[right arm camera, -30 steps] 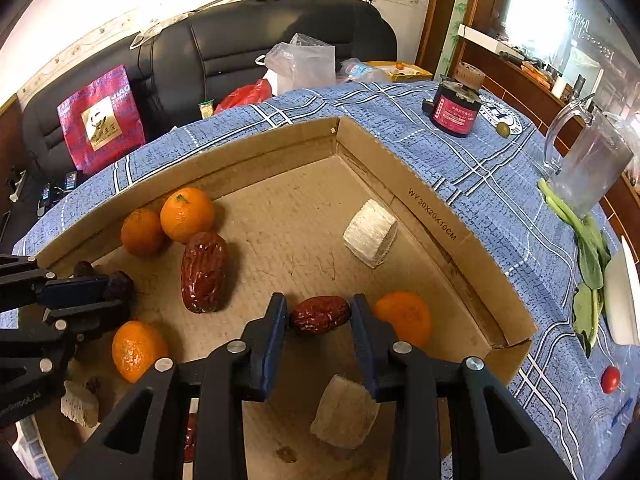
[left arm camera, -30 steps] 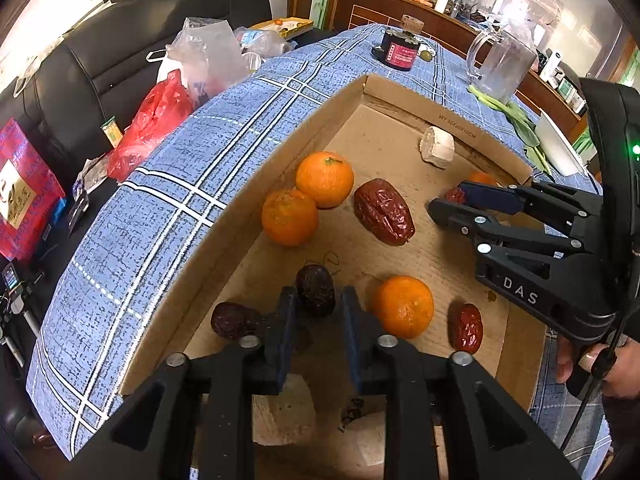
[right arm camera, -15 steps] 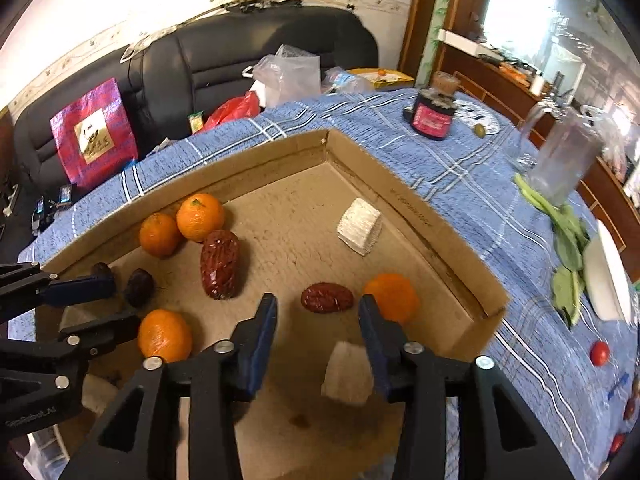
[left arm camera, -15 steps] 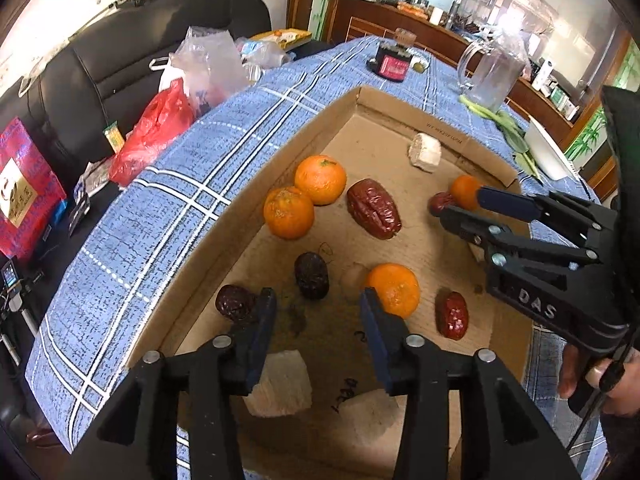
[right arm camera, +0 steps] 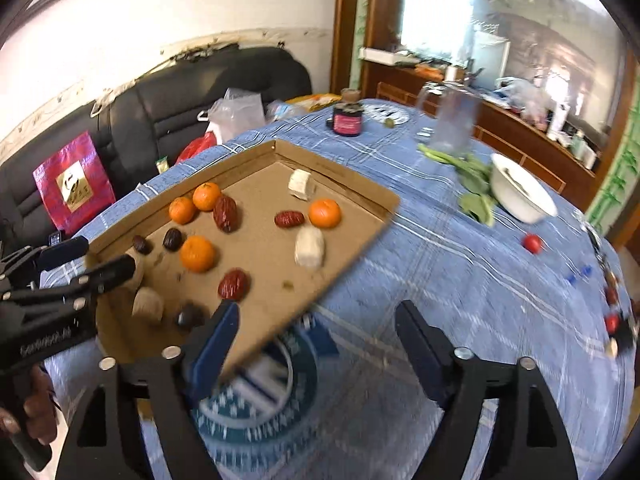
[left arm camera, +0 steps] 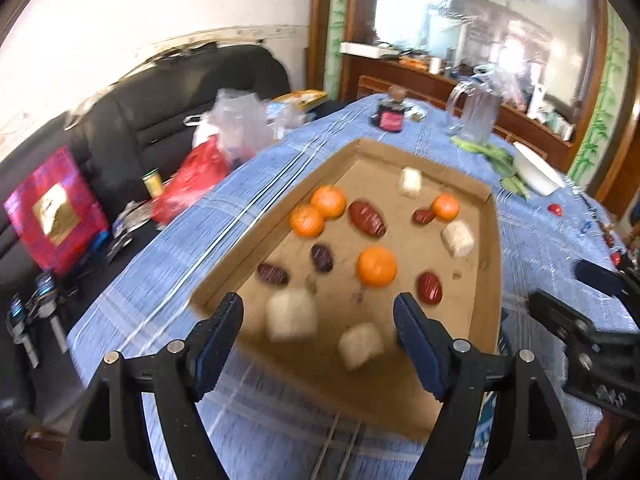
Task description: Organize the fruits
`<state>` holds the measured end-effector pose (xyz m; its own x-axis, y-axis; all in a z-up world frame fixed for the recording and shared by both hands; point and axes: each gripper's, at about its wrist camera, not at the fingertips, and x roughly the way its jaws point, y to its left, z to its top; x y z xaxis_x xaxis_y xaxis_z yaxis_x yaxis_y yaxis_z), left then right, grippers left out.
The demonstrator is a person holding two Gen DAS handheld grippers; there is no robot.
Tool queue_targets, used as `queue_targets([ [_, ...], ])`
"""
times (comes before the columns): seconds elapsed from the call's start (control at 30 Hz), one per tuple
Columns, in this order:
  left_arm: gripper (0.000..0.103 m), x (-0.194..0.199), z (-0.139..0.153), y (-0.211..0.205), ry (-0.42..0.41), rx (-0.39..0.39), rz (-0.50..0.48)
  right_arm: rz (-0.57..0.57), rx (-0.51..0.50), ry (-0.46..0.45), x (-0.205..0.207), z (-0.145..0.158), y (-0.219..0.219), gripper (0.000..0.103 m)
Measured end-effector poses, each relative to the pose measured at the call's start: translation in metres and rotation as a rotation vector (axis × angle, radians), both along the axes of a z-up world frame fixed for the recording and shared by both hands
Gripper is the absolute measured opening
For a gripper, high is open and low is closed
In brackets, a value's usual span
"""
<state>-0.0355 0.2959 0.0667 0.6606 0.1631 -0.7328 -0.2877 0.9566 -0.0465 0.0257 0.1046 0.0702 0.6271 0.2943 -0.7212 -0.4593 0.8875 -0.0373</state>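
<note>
- My left gripper [left arm camera: 318,328] hangs over the near end of the cardboard tray [left arm camera: 495,240], its jaws opening wide with nothing pinched; only a blurred pale chunk [left arm camera: 291,317] on the tray floor shows through the gap.
- My right gripper [right arm camera: 316,334] is off the tray's near corner, above the blue checked tablecloth [right arm camera: 460,264]. Its jaws are opening too, and nothing sits between them but cloth and a round printed patch.
- Both are empty, which I take to mean I am between picks, with the fruit all lying loose in the tray.
- The fruit looks partly grouped: two oranges [left arm camera: 318,210] touch by the left wall with a large red date [left arm camera: 367,218] just beside them, and two dark dates [left arm camera: 296,266] lie near each other closer to me. A third orange [left arm camera: 377,266] sits mid-tray, and a fourth [left arm camera: 445,207] is beside a small date near the far wall, so I judge the sorting unfinished.
- The left view looks straight down the tray and shows my right gripper only as dark fingers at the frame's right edge.
- The right view alone shows the table beyond: a white bowl [right arm camera: 520,194] by leafy greens [right arm camera: 472,184], a small red fruit [right arm camera: 532,243] alone on the cloth, and my left hand [right arm camera: 28,412] on its gripper's handle.
</note>
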Motion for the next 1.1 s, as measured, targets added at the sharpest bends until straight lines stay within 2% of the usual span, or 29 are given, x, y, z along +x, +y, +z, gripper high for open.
queue_targets([
  [0.1,0.078,-0.016,-0.006,-0.002,0.026,-0.033,0.035,-0.022,0.04,0.01,-0.022,-0.006,-0.015,0.089],
  [0.23,0.08,-0.035,-0.005,-0.008,0.006,0.016,0.063,-0.059,0.075,0.011,-0.048,-0.014,-0.024,0.089],
  [0.3,0.087,-0.04,-0.004,-0.009,-0.007,0.029,0.046,-0.069,0.075,0.008,-0.058,-0.014,-0.025,0.09],
  [0.37,0.087,-0.042,-0.002,-0.011,-0.025,0.029,0.008,-0.085,0.075,-0.02,-0.068,-0.011,-0.024,0.093],
  [0.6,0.087,-0.052,0.003,-0.014,-0.103,0.124,-0.105,-0.2,0.082,-0.074,-0.077,-0.006,-0.01,0.102],
  [0.7,0.087,-0.054,0.003,-0.011,-0.113,0.116,-0.14,-0.243,0.083,-0.104,-0.083,-0.003,-0.004,0.102],
  [0.87,0.087,-0.057,0.002,-0.003,-0.133,0.124,-0.145,-0.286,0.068,-0.135,-0.09,-0.002,-0.002,0.102],
  [1.1,0.087,-0.058,0.003,0.001,-0.15,0.091,-0.179,-0.328,0.05,-0.13,-0.095,-0.002,-0.006,0.102],
])
